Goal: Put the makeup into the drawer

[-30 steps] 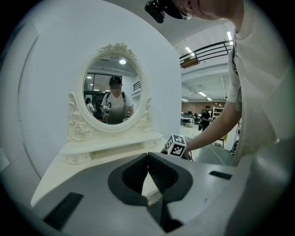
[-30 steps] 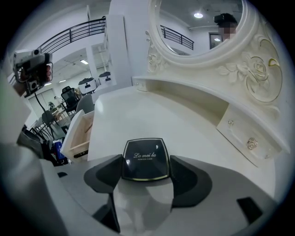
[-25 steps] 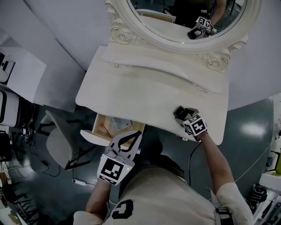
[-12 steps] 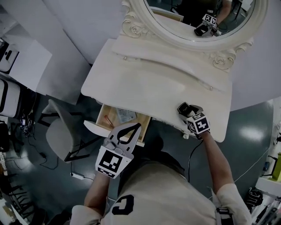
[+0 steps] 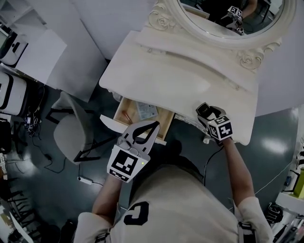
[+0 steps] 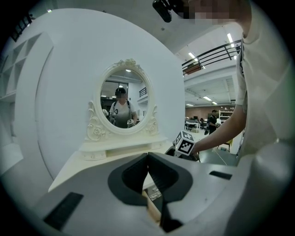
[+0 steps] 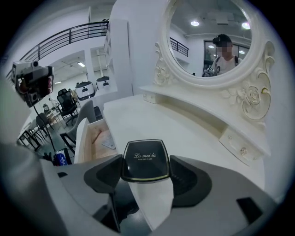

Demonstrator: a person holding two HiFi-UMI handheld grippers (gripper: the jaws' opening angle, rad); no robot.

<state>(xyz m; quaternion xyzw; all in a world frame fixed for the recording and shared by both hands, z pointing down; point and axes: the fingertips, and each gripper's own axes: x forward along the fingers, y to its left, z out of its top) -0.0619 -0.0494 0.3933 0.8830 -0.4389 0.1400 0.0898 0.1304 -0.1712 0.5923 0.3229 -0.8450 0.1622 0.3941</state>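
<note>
Head view, w/ both gripper views. Cream-white dressing table (image 5: 180, 80) carrying an oval carved-frame mirror (image 5: 228, 14) at 12 o'clock.

(a) Right gripper (image 7: 145, 173): jaws pinch a black square compact w/ a thin pale rim (image 7: 144, 161) by its two opp. sides, lid facing up (lid reads "La mei la"). The compact is over the table top near the front edge, at approx. 3 o'clock from the drawer and not inside it.

(b) Light-wood drawer w/ a white front (image 5: 118, 108): pulled open beneath the table's front edge. Inside lie a thin reddish stick (image 5: 125, 115) and a flat pale packet (image 5: 146, 111).

(c) Left gripper (image 6: 148, 159): jaws pressed together, nothing between them. It sits at approx. 6 o'clock of the drawer, tips just over the drawer's front edge. Whether they touch it cannot be told.
</note>
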